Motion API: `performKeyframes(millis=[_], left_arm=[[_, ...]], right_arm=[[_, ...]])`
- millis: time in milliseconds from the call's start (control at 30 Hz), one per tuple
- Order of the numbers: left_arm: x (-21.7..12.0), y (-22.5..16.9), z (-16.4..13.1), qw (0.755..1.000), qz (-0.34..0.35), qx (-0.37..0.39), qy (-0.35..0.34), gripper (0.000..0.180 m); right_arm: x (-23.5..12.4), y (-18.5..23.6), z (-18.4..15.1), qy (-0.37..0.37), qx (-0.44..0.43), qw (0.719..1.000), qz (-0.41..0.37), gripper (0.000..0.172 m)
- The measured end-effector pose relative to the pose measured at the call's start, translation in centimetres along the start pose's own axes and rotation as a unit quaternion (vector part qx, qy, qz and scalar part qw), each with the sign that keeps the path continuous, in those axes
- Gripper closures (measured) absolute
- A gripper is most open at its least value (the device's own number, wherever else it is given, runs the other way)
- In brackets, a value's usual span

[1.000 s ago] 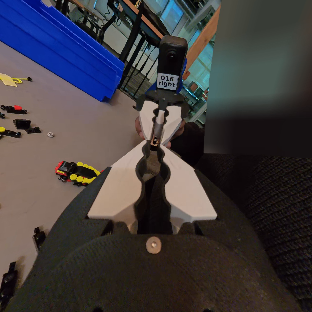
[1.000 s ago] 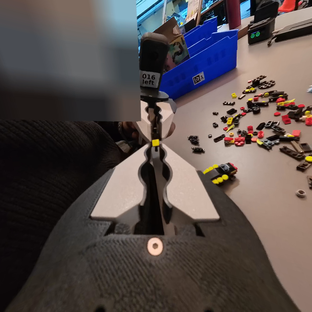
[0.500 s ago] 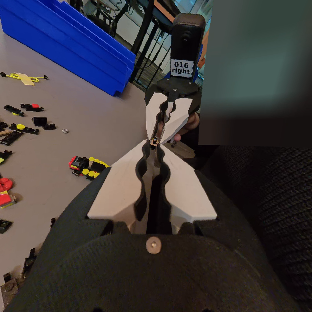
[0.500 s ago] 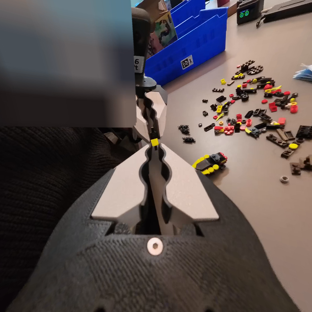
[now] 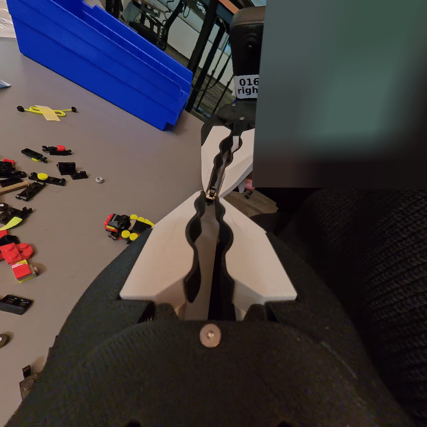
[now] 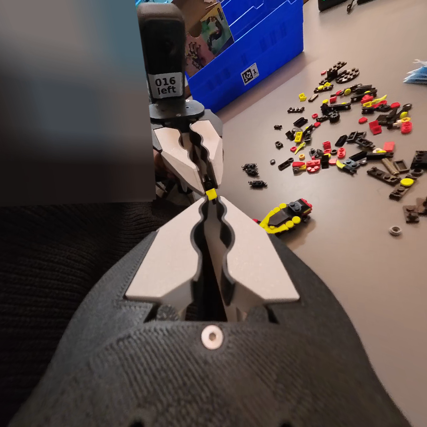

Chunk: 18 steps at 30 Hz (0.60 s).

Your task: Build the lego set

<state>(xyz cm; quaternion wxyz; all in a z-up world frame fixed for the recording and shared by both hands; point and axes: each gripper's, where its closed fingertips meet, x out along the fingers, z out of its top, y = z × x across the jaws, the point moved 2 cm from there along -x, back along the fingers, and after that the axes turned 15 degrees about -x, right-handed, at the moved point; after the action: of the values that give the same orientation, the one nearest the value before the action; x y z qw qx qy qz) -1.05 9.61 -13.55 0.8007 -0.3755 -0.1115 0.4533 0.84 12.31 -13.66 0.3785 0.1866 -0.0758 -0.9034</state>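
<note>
Yellow brick (image 6: 211, 193) and its black stem are being pinched tip-to-tip by both closed grippers, left (image 5: 209, 200) and right (image 6: 211, 200), above the table edge (image 6: 323, 265), beside the small car (image 6: 287, 216).

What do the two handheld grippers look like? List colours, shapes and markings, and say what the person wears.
Both the left gripper and the right gripper have pale grey wedge-shaped fingers lined with wavy black pads, set in a textured black body with a silver screw. Each carries an upright black camera bearing a white label. The person wears a dark knitted sleeve.
</note>
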Motion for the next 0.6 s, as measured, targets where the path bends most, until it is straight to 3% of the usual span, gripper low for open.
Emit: performKeyframes(millis=[167, 300, 433, 600], left_arm=[[-0.15, 0.17, 0.15, 1.0, 0.009, 0.008, -0.004, 0.176], [-0.31, 0.08, 0.38, 1.0, -0.01, -0.014, -0.007, 0.176], [-0.15, -0.13, 0.06, 1.0, -0.015, -0.011, 0.003, 0.176], [0.17, -0.56, -0.46, 1.0, -0.022, -0.004, 0.017, 0.176]], right_arm=[[0.04, 0.08, 0.19, -0.007, 0.012, 1.0, 0.003, 0.172], [0.02, 0.08, 0.41, 0.002, -0.045, 0.999, -0.022, 0.172], [-0.11, 0.08, 0.27, 0.013, -0.104, 0.994, -0.037, 0.156], [-0.13, 0.74, 0.2, 0.008, -0.108, 0.994, -0.011, 0.163]])
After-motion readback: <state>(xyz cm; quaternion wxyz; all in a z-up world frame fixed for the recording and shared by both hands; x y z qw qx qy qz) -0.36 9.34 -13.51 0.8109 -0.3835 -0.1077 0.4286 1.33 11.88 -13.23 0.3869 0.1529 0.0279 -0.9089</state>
